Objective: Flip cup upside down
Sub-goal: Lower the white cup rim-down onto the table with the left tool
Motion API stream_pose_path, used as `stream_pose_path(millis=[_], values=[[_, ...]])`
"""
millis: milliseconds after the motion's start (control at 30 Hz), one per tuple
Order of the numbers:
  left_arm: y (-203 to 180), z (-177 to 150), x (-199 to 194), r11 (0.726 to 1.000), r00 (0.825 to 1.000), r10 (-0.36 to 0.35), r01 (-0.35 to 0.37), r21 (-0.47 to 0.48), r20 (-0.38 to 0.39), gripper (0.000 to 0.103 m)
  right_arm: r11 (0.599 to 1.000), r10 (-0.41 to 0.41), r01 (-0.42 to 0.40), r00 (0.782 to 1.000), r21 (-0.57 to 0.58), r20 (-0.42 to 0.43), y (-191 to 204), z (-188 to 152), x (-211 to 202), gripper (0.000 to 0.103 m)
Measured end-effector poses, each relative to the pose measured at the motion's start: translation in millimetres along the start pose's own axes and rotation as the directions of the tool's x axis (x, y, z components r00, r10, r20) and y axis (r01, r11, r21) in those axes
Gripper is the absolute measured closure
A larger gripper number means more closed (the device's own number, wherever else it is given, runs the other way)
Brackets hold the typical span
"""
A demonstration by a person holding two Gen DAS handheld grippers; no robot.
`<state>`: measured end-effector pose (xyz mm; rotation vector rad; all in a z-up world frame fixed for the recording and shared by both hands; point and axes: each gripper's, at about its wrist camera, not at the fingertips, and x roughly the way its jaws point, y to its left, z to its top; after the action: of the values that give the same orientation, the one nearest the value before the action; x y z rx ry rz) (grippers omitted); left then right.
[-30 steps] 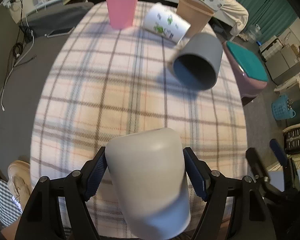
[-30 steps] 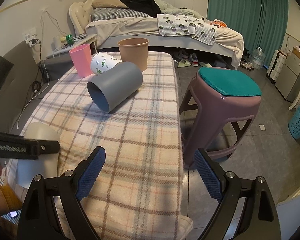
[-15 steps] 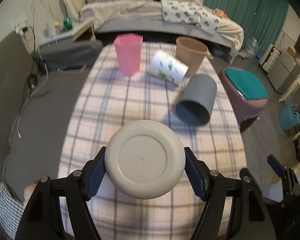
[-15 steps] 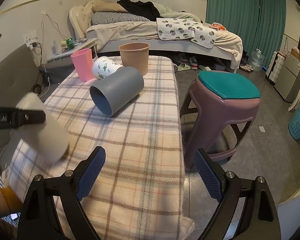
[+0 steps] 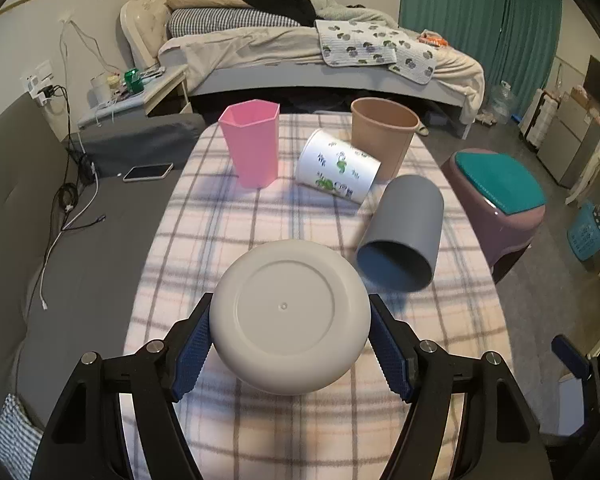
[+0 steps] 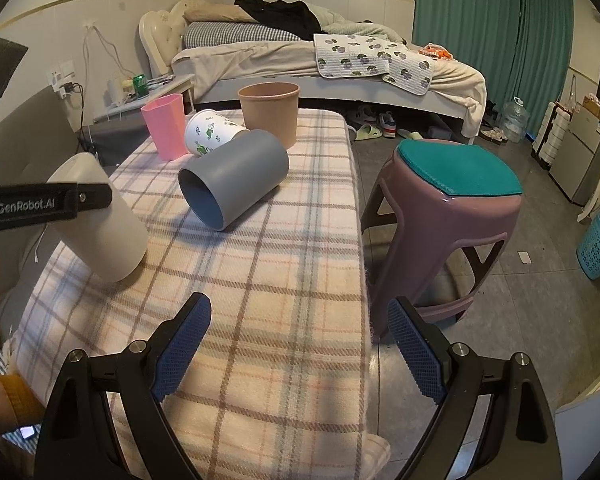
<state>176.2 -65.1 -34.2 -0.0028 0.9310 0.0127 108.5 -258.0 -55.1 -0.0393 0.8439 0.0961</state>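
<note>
My left gripper [image 5: 290,346] is shut on a white cup [image 5: 289,316]. In the left wrist view the cup's round base faces the camera and its body is hidden behind it. In the right wrist view the white cup [image 6: 100,224] hangs tilted above the plaid table [image 6: 260,300], base toward the lower right, with the left gripper's finger across it. My right gripper [image 6: 300,350] is open and empty above the table's near right part.
A grey cup [image 5: 400,236] lies on its side mid-table, mouth toward me. Behind it are a printed white cup [image 5: 338,170] on its side, a pink cup [image 5: 252,144] and a tan bucket [image 5: 380,132], both upright. A purple stool [image 6: 452,216] stands right of the table.
The left gripper has lifted and turned the white cup: a second ago I saw its side, now its base faces the camera. The view swung up toward the bed. The right gripper has barely moved.
</note>
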Motion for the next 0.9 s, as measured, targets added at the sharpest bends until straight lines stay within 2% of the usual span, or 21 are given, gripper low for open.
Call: stream_pose_path(millis=[433, 533, 567, 767, 900], values=[[-16, -1, 21, 0.996, 1.0, 0.006, -0.006, 0.091, -0.002, 0.028, 1.0, 0.0, 0.0, 1.0, 0.001, -0.013, 0, -2, 7, 0.013], [-15, 0, 22, 0.997, 1.0, 0.013, -0.013, 0.072, 0.001, 0.026, 1.0, 0.0, 0.0, 1.0, 0.0, -0.016, -1, -2, 9, 0.013], [-14, 1, 23, 0.998, 1.0, 0.022, -0.022, 0.055, 0.001, 0.021, 1.0, 0.001, -0.001, 1.0, 0.0, -0.016, -1, -2, 8, 0.013], [-10, 3, 20, 0.999, 1.0, 0.004, -0.003, 0.032, -0.01, 0.02, 1.0, -0.005, 0.006, 1.0, 0.007, -0.014, -1, -2, 9, 0.013], [-10, 9, 7, 0.999, 1.0, 0.006, -0.007, 0.035, 0.029, 0.02, 1.0, 0.001, -0.001, 1.0, 0.009, -0.001, 2, -5, 7, 0.013]])
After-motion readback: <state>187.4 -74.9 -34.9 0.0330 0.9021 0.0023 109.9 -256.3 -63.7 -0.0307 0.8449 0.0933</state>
